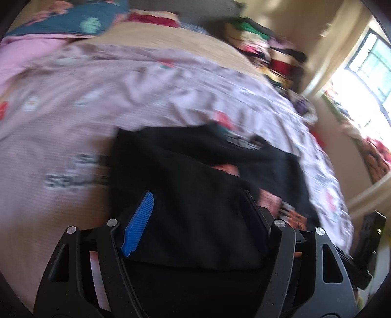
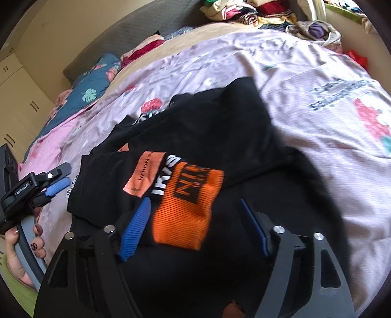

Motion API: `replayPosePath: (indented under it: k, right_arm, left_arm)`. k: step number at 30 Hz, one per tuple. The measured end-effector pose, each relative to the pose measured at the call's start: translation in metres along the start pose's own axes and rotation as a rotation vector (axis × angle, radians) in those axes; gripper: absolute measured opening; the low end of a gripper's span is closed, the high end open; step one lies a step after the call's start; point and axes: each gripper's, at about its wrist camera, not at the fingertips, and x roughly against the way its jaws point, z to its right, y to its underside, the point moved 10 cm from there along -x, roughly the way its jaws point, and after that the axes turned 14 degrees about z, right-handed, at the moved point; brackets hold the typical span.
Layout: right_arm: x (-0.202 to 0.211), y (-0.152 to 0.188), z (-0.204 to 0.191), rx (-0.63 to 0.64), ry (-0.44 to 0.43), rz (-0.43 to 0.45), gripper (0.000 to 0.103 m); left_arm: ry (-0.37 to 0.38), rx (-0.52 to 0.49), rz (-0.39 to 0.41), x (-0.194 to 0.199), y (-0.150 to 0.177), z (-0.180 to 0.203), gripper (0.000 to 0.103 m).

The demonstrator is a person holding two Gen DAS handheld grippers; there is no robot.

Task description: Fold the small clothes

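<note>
A black garment (image 2: 195, 137) with orange printed patches (image 2: 190, 195) lies partly folded on a pink printed bedsheet (image 2: 330, 146). My right gripper (image 2: 195, 205) is open just above its near part, blue pads (image 2: 136, 227) apart, holding nothing. My left gripper (image 1: 198, 198) is open over the garment (image 1: 195, 171), which fills the space between its blue pad (image 1: 139, 220) and black finger. The left gripper also shows at the left of the right wrist view (image 2: 59, 177), open beside the garment's left edge, held by a hand (image 2: 22, 249).
A pile of mixed clothes (image 2: 256, 12) lies at the far end of the bed. A teal floral pillow (image 2: 95, 85) and pink cover lie by the grey headboard. A bright window (image 1: 366, 73) is on the right wall. Cream cupboards (image 2: 17, 85) stand at the left.
</note>
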Motion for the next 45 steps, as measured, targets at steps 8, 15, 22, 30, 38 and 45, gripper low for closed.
replayPosePath:
  k: [8,15,22,30,38,45]
  right_arm:
    - [-0.008,-0.002,-0.007,0.056,0.004,0.017,0.008]
    - [0.017,-0.052,-0.043,0.257,-0.046,0.127,0.006]
    - [0.030,-0.097,-0.054,0.418,-0.041,0.222,0.006]
    - [0.009,-0.081,-0.020,0.377,0.009,0.173,0.006]
    - [-0.007,-0.066,-0.004,0.372,0.079,0.144,0.006]
    - [-0.027,-0.050,0.018,0.313,0.127,0.062,0.006]
  left_arm:
    - [-0.079,0.093,0.016,0.003,-0.007,-0.060,0.065]
    - [-0.059,0.144,-0.018,-0.010,0.001,-0.068,0.065]
    - [-0.051,0.163,-0.053,-0.024,0.013,-0.065,0.065]
    - [-0.038,0.146,-0.085,-0.040,0.026,-0.054,0.026]
    - [-0.042,0.088,-0.042,-0.030,0.019,-0.051,0.006]
    - [-0.053,0.081,-0.057,-0.035,0.024,-0.050,0.008]
